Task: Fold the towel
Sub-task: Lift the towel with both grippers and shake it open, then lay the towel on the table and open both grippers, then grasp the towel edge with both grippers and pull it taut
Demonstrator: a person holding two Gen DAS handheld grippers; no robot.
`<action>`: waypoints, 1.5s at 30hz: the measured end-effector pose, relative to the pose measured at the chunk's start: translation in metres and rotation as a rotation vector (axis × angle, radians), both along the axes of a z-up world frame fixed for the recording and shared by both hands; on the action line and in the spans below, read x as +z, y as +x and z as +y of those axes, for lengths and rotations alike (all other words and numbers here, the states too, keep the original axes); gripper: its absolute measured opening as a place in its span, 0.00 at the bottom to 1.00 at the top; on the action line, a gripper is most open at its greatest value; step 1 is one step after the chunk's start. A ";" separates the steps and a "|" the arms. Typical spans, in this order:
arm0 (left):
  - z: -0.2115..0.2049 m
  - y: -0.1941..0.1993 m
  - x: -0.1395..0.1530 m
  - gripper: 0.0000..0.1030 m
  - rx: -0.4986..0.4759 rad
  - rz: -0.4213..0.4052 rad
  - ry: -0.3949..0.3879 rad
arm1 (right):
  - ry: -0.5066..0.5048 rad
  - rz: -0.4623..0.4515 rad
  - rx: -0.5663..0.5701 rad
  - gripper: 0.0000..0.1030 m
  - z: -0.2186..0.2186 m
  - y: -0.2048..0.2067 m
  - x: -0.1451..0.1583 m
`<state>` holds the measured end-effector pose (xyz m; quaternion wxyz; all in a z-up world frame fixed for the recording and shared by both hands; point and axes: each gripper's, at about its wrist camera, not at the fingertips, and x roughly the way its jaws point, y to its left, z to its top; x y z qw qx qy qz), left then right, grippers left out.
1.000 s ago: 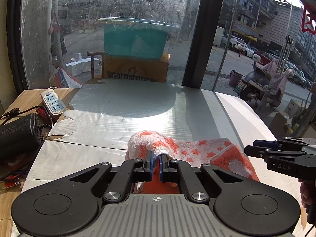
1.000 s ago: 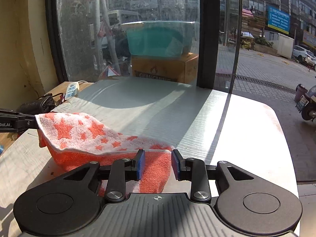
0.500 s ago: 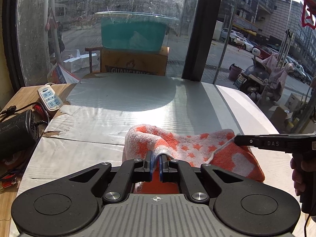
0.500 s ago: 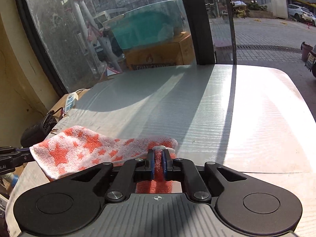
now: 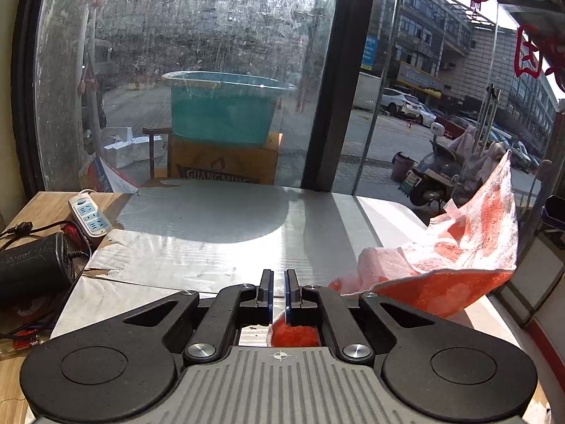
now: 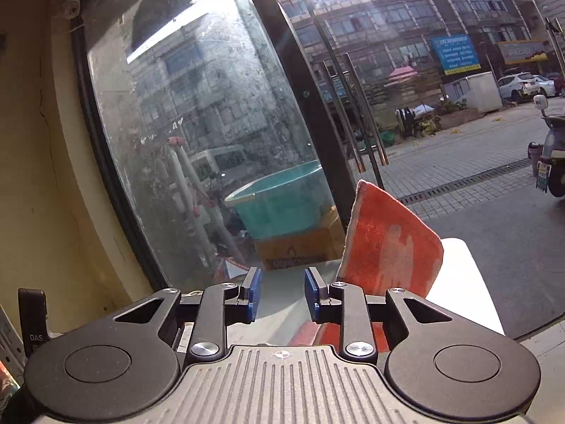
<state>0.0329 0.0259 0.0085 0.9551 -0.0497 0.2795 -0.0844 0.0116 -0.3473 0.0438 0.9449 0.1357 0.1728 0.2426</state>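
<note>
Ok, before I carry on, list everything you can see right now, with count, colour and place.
towel: one, orange and white, lifted at right, one end running in under the left gripper
table: one, silver top, ahead
power strip: one, white with blue sockets, on the wood at far left
cylinder device: one, black, left edge, cables attached
tub: one, teal, outside the window, on the box
cardboard box: one, brown, under the tub
scooter: one, dark, outside at right
left gripper: one, black, blue pads, shut on a towel edge
right gripper: one, black, blue pads, jaws opening, nothing between them
</note>
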 end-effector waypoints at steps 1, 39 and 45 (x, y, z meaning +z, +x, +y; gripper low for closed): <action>-0.001 -0.002 0.000 0.06 -0.011 0.006 0.001 | -0.036 0.029 -0.052 0.36 -0.003 0.000 -0.008; -0.016 -0.023 -0.086 0.32 -0.107 0.288 0.056 | -0.815 0.165 0.076 0.52 0.072 0.080 -0.139; -0.011 -0.016 -0.090 0.13 -0.085 0.306 0.024 | -0.792 0.199 0.114 0.43 0.074 0.088 -0.137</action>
